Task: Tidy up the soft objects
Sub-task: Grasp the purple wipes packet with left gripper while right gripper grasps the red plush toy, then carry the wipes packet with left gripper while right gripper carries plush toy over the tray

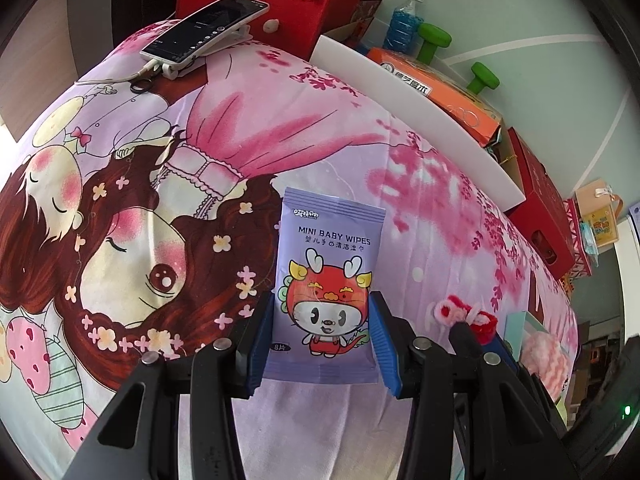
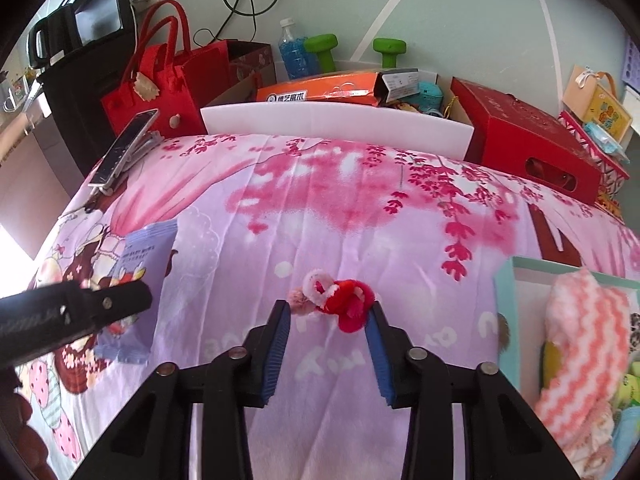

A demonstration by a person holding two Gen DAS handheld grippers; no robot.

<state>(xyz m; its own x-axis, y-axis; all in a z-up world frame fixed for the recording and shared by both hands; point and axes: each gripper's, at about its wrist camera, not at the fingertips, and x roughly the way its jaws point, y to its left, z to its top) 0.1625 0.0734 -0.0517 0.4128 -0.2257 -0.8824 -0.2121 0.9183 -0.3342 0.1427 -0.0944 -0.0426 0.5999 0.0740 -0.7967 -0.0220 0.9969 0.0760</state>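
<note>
While both claws hang low over the bed, this is how I read it, near to far.

Left claw point(image 1: 323, 342): my blue ribbed pads squeeze the baby wipes packet point(image 1: 330, 280) by its side edges; it stands upright between them.
Right claw point(image 2: 329, 340): narrowed around the fuzzy red and pink ornament point(image 2: 336, 300), its right pad touching the red tuft; whether I truly grip it I cannot tell.
Risk, ornament: springy, twisted and loopy; a pinch on one tuft could let it slip free or drag.
Risk, packet: slick foil, flat and limp; it could slide down out of my pads.
Bedsheet point(image 2: 360, 216): soft printed cloth, creased, easy to snag.
Teal box point(image 2: 505, 308): at the right, holding a fluffy pink-and-white zigzag cloth point(image 2: 586, 332), likely where things go.
Beyond: white board point(image 2: 336, 124), red carton point(image 2: 532, 144).
</note>
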